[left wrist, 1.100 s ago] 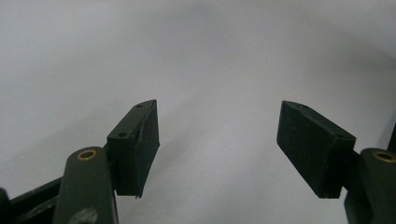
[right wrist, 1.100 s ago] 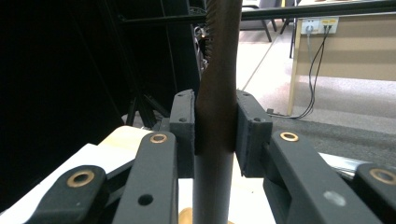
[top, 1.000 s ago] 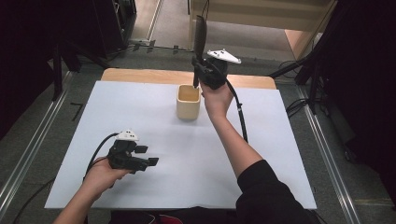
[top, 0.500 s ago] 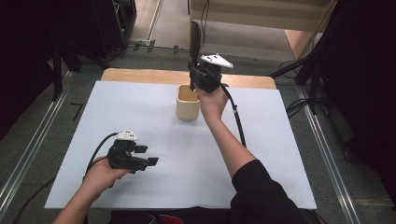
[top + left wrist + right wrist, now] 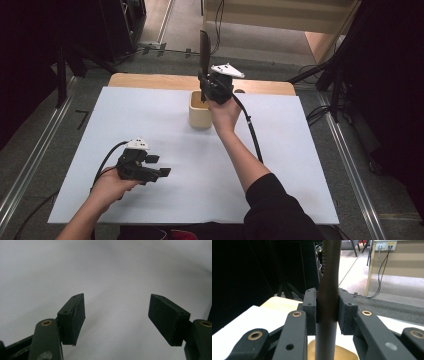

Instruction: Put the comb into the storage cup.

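Right hand-held gripper (image 5: 327, 312) clamps utensil (image 5: 328, 285) (upright).

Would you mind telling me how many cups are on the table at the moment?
1. The beige cup stands on the white sheet near the table's far edge, beneath the right hand-held gripper.

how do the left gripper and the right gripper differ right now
The left gripper is open and holds nothing; the right gripper is shut on a dark utensil that stands upright. The left gripper sits low over the white table cover, near the person; the right gripper is raised above the cream cup at the far side. Both have black fingers and a trailing cable.
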The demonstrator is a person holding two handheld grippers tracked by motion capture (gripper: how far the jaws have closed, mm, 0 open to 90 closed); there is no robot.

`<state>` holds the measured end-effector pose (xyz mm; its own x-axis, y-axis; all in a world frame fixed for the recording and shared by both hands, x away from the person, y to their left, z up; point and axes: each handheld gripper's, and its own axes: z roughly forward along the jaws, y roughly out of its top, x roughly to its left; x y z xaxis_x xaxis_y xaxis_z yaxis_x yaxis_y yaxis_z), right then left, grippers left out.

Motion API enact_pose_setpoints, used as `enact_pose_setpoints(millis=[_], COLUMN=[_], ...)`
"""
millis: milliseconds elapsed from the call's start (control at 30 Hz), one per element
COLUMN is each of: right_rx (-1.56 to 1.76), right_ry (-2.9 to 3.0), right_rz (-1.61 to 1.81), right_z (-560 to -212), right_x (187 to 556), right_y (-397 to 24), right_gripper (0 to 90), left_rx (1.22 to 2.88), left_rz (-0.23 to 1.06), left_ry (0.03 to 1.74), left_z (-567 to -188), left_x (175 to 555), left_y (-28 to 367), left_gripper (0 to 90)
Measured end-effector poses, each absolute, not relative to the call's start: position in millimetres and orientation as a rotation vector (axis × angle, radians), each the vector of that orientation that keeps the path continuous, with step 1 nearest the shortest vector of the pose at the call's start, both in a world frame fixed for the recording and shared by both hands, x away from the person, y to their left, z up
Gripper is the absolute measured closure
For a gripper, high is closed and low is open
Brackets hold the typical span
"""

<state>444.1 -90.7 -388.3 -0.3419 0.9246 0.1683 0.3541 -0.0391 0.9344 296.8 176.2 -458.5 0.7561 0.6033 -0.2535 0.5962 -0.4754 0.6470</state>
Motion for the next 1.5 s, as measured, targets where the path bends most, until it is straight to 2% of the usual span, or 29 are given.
enact_pose_setpoints(millis=[700,1367,1433,1500], right_rx=[1.400,1.445,1.454,1.464], right_ry=[1.749,1.823,1.843,1.868], right_rz=[1.322,1.282,1.307,1.364], right_z=[-419,-432,-432,-433], right_x=[440,442,444,447], right_y=[-92,-94,-97,-101], right_gripper=[69.7,68.9,60.2,42.8], left_rx=[2.218,2.217,2.218,2.218], left_rz=[0.003,-0.006,-0.005,-0.004], left_ry=[0.850,0.854,0.854,0.854], left_z=[-458,-457,-457,-457], left_x=[304,305,304,304], left_y=[165,165,165,165], left_gripper=[30.8,30.8,30.8,30.8])
